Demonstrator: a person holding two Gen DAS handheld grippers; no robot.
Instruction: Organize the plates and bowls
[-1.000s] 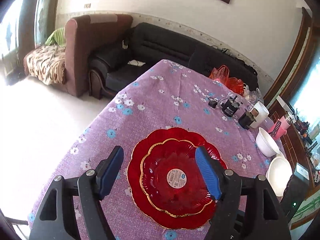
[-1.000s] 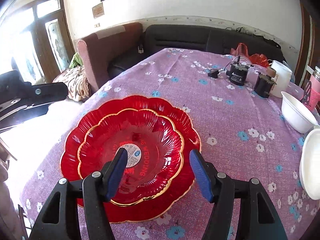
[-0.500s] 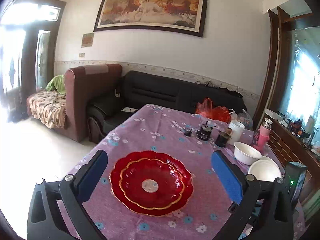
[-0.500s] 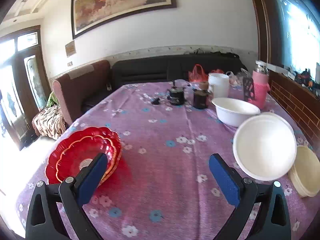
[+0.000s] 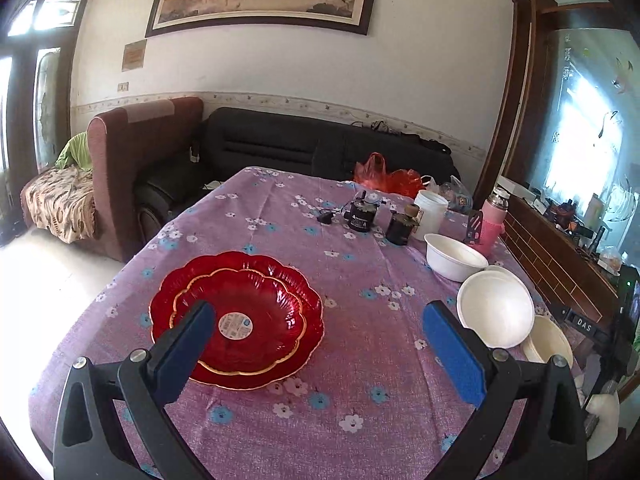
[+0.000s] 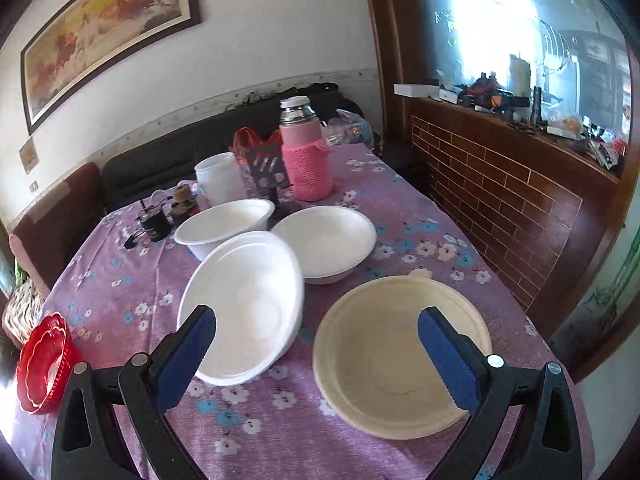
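Two red scalloped plates [image 5: 248,316] lie stacked on the purple flowered tablecloth, the smaller on top; they show small at the left edge of the right wrist view as red plates [image 6: 42,364]. My left gripper [image 5: 316,322] hangs wide open above and behind them, holding nothing. Over on the right side of the table sit three white bowls [image 6: 244,304] [image 6: 326,242] [image 6: 226,226] and a cream bowl [image 6: 400,350]. My right gripper [image 6: 316,330] stands wide open and empty above the near white bowl and the cream bowl. From the left wrist view the white bowls [image 5: 496,308] appear at the right.
A pink flask [image 6: 306,156], a white cup [image 6: 220,178], a dark phone stand [image 6: 266,170] and small black jars [image 6: 154,222] crowd the table's far end. A brick-fronted counter [image 6: 500,184] runs along the right. Sofas [image 5: 280,148] stand behind the table.
Both grippers opened wide and drew back from the red plates. The right gripper swung right, from over the plates to over the white and cream bowls.
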